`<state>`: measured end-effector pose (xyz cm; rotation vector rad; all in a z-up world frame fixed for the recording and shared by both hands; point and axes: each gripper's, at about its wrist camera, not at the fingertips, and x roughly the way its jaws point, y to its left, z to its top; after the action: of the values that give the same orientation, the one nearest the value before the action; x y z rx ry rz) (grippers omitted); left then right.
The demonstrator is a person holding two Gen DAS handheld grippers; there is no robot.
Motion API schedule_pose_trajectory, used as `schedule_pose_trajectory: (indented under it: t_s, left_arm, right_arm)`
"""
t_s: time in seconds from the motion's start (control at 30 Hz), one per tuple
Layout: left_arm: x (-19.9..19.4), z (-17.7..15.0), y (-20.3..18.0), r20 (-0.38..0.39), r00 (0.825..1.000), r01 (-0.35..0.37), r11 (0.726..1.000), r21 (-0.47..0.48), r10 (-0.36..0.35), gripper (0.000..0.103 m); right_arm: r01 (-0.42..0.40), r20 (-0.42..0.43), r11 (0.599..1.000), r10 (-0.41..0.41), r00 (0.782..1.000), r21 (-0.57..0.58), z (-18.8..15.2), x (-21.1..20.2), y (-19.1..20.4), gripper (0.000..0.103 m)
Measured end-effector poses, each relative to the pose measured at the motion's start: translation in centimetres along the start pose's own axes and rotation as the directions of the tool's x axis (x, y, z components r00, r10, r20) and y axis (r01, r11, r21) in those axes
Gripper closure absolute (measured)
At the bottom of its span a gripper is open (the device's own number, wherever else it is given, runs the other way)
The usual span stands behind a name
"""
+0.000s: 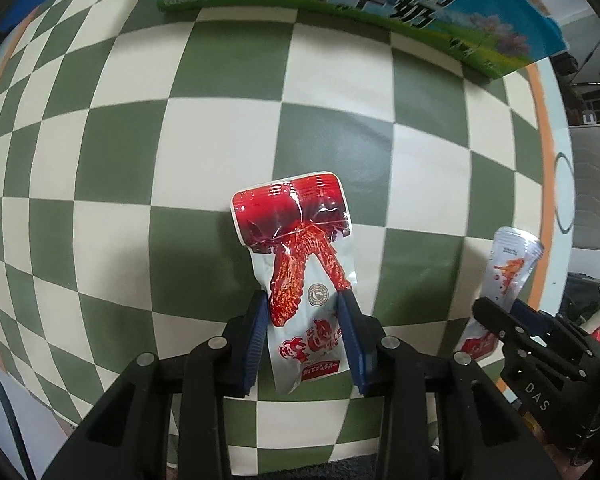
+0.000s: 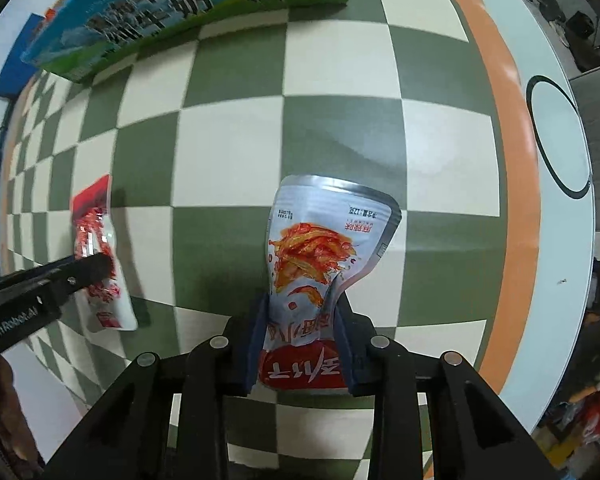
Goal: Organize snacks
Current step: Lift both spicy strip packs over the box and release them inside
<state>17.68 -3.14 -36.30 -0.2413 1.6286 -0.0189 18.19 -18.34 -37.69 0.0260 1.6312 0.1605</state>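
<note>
My left gripper [image 1: 305,308] is shut on a red and white snack packet [image 1: 296,248] with a chicken-wing picture, holding it above the green and cream checkered tablecloth [image 1: 220,140]. My right gripper [image 2: 302,312] is shut on a silver snack pouch [image 2: 320,240] with an orange-red food picture, also held above the cloth. In the left wrist view the right gripper [image 1: 500,312] and its pouch [image 1: 508,268] show at the right. In the right wrist view the left gripper [image 2: 96,268] and its red packet [image 2: 100,256] show at the left.
A green and blue milk carton box [image 1: 360,4] stands at the far side of the cloth; it also shows in the right wrist view [image 2: 180,4]. An orange band [image 2: 512,184] and the white table rim [image 2: 560,220] lie to the right. A grey chair [image 1: 592,184] stands beyond.
</note>
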Motion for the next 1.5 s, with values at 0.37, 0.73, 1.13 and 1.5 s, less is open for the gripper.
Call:
schedule_pose_trajectory:
  t_s: [0.37, 0.73, 1.13, 1.5]
  left_arm:
    - [-3.5, 0.2, -1.6, 0.083, 0.995, 0.053, 0.997, 0.064, -0.058, 0.071]
    - [-15.1, 4.4, -3.5, 0.274, 0.952, 0.102, 0.985, 0.14, -0.137, 0.071]
    - [-19.8, 16.4, -3.6, 0.358, 0.929, 0.045, 0.988, 0.148, -0.096, 0.07]
    - [-18.3, 27.1, -0.5, 0.293, 0.956, -0.053, 0.995, 0.089, 0.025, 0.07]
  right_arm:
    - [-0.098, 0.065, 0.995, 0.098, 0.993, -0.001, 0.6, -7.2, -1.9, 0.071]
    - [-0.204, 0.216, 0.978, 0.206, 0.954, -0.031, 4.9, -19.5, -3.5, 0.071]
    - [-0.194, 0.316, 0.977, 0.213, 0.925, -0.089, 15.6, -25.8, -1.9, 0.071]
    - [-0.132, 0.201, 0.99, 0.137, 0.97, -0.039, 28.8, -18.2, 2.2, 0.071]
